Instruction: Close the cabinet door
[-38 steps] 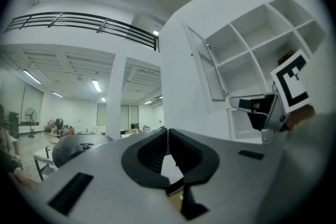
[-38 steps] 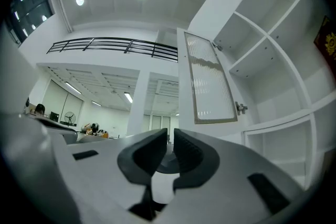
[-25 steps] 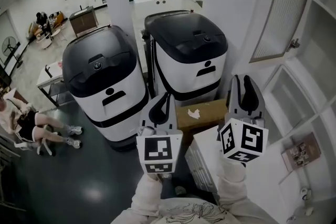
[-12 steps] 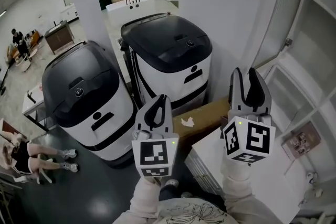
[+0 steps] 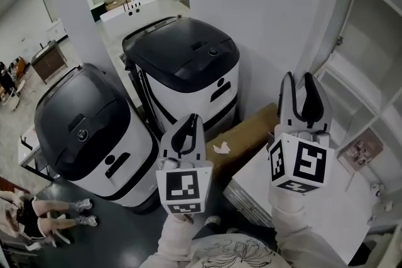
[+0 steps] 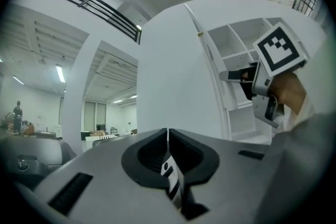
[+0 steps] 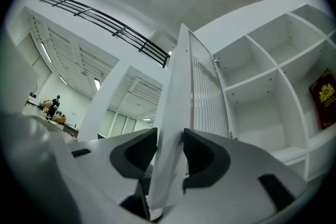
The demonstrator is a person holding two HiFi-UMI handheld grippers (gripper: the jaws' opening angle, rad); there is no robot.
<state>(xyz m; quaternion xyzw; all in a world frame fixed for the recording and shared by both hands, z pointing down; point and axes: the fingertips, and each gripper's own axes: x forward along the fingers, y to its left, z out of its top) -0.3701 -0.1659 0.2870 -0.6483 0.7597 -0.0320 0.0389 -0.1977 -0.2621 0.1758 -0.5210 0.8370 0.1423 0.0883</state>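
Just spread the jaws of the right gripper (image 5: 299, 81) around the free edge of the cabinet door (image 7: 176, 92): released, not yet pinching. Left of the door, clenched and empty: left gripper (image 5: 190, 122). Door wide open, swung out from the shelves (image 5: 377, 41). Probably set to push it shut.
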